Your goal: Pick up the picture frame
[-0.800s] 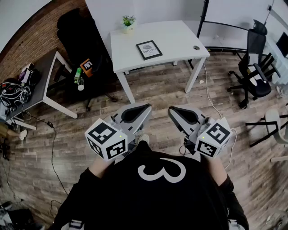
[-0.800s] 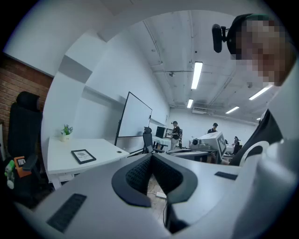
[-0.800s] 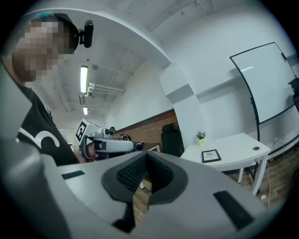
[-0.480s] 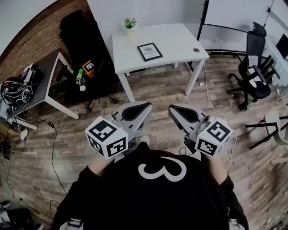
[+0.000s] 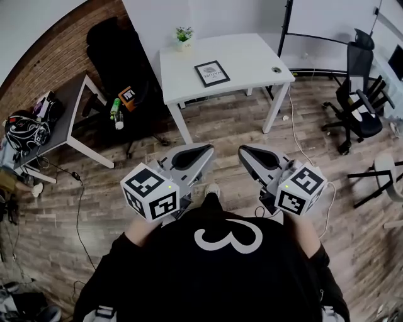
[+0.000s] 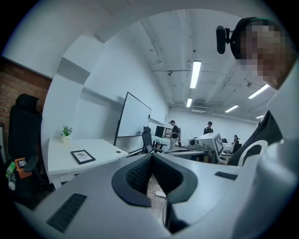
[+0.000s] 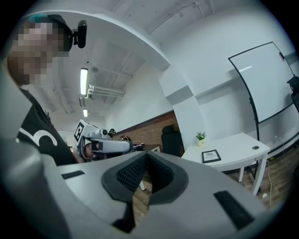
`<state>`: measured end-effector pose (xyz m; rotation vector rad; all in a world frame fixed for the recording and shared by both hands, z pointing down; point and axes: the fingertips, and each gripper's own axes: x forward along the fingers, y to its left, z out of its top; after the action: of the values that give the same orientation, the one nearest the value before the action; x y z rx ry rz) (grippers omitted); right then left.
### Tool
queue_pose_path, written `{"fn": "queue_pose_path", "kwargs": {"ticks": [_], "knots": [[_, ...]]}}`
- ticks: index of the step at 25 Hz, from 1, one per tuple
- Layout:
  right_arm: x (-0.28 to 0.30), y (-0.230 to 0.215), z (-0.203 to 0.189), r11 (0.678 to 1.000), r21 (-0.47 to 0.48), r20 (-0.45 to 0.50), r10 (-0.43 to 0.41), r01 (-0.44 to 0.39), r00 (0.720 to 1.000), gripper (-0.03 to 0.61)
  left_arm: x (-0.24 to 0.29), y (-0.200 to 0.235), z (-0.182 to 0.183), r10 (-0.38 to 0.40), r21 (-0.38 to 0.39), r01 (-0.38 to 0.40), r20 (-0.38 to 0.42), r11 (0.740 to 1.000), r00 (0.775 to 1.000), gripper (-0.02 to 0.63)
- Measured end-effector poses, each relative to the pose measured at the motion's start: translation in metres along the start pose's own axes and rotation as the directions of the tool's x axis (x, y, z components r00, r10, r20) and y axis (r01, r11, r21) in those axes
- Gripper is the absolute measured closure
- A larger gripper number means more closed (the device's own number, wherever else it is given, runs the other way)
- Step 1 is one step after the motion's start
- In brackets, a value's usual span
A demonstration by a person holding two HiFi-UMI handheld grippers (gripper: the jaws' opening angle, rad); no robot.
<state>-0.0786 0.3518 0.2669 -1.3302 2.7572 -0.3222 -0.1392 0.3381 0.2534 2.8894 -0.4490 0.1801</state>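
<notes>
Picture frame: a dark-bordered frame with a white print, lying flat on the white worktop near its middle, towards the front edge. On the same worktop, a small potted plant stands at the far left corner and a small round object lies near the right edge. Both are apart from the frame.

Left gripper: held in front of the person's chest, above the wooden floor, and well apart from the worktop. In the left gripper view its fingers are clenched, with the tips meeting and nothing between them. The frame shows far off to the left on the worktop.

Right gripper: held level with the left gripper and just beside it, also well apart from the worktop. In the right gripper view its fingers are likewise clenched tip to tip with nothing between them. The frame shows far off to the right.

Surroundings: a black office chair stands left of the worktop, with a grey desk further left. A whiteboard stands behind the worktop on the right.
</notes>
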Motion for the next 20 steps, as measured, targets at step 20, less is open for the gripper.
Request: {"fn": "queue_pose_path", "kwargs": {"ticks": [20], "knots": [[0.019, -0.049, -0.012, 0.996, 0.067, -0.039, -0.057, 0.060, 0.998, 0.554, 0.043, 0.038, -0.012, -0.065, -0.068, 0.063, -0.034, 0.996, 0.997, 0.598]]}}
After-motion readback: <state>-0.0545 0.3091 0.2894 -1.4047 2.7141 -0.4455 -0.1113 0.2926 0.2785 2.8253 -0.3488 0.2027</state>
